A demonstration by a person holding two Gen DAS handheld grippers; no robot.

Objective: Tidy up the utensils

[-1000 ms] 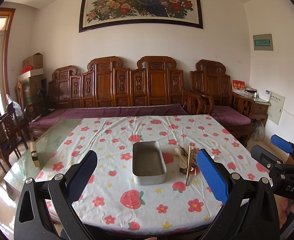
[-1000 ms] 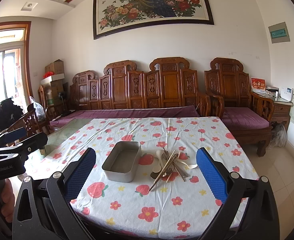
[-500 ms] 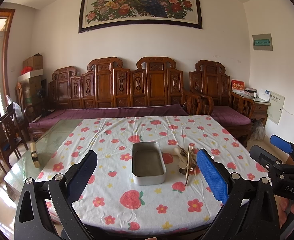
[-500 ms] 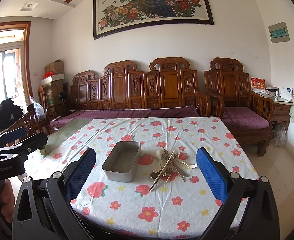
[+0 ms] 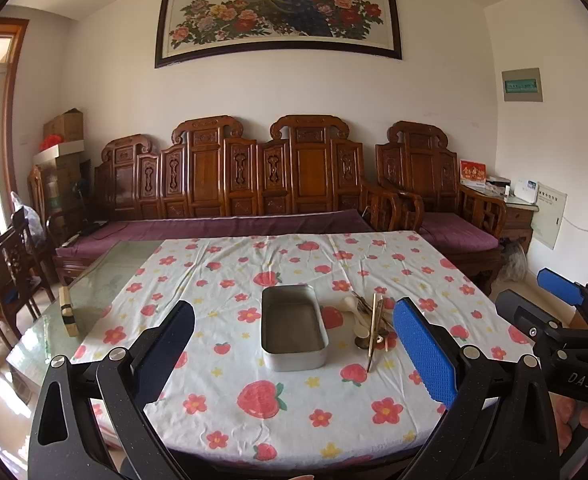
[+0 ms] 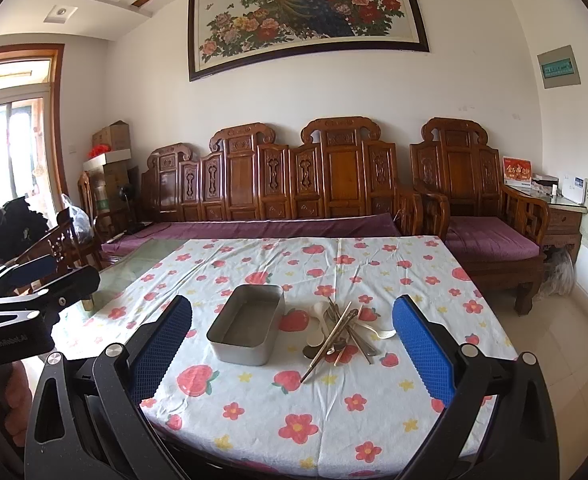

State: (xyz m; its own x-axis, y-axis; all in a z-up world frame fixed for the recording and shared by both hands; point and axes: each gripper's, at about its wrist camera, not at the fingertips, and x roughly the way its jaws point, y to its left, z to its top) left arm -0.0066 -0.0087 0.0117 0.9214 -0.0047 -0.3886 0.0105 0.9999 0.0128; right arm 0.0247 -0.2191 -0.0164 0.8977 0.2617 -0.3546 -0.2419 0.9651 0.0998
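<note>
An empty rectangular metal tin (image 5: 294,327) (image 6: 247,328) stands in the middle of the table. To its right lies a pile of utensils (image 5: 370,322) (image 6: 344,330): chopsticks, white spoons and metal spoons, crossed over each other. My left gripper (image 5: 294,356) is open and empty, held back above the table's near edge. My right gripper (image 6: 292,354) is open and empty, also back from the near edge. Each gripper shows at the side of the other's view.
The table carries a white cloth with strawberries and flowers (image 5: 334,264); its left part is bare glass (image 5: 94,292) with a small wooden block (image 5: 67,310). A carved wooden sofa (image 5: 254,184) stands behind, chairs at the left (image 5: 10,272).
</note>
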